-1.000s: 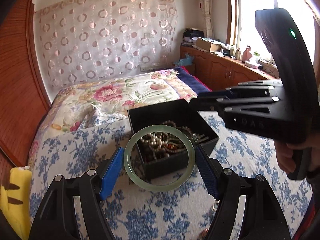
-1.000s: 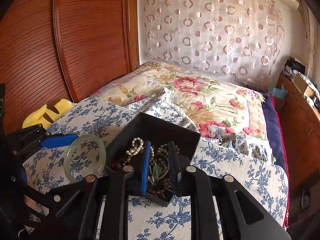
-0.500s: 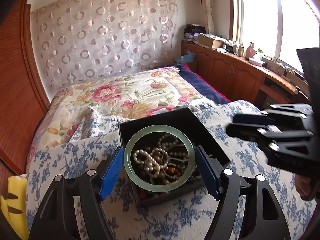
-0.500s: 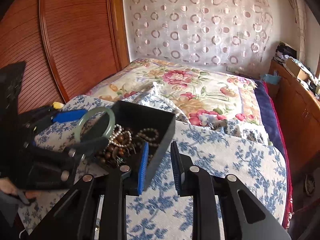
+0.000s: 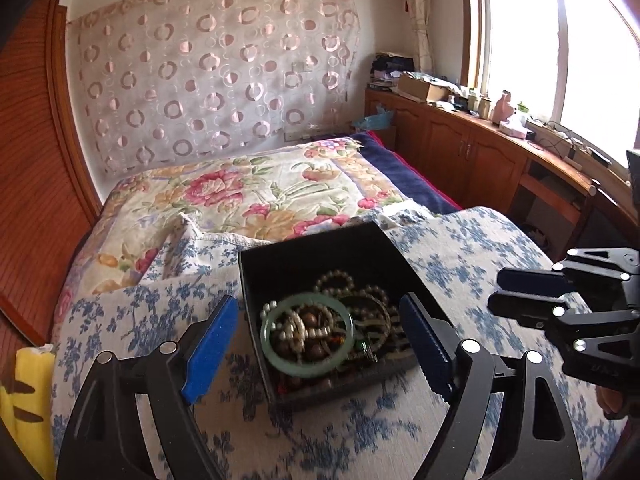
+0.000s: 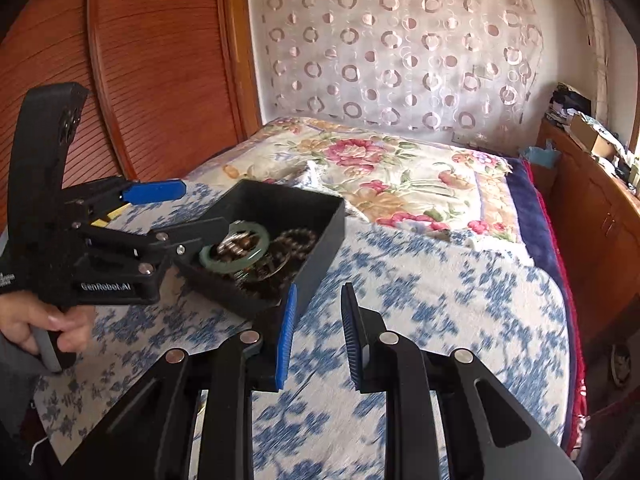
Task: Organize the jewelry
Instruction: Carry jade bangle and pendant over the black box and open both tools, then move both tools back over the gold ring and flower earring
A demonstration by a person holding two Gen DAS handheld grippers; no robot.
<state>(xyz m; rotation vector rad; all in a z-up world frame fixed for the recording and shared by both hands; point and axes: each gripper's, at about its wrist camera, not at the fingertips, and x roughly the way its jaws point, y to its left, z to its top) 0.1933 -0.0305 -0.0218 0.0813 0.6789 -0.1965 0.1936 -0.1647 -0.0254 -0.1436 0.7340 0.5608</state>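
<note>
Center-frame in the left wrist view, jade bangle (image 5: 307, 335) lies atop beads inside black jewelry box (image 5: 320, 256) on the bed. Left claw (image 5: 320, 346) spread wide, empty. Right claw (image 6: 318, 336) slightly parted, empty. Drop step looks done; next likely another piece.

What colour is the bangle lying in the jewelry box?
Pale translucent green bangle, resting on the beads in the black box; clearest in the left wrist view.
</note>
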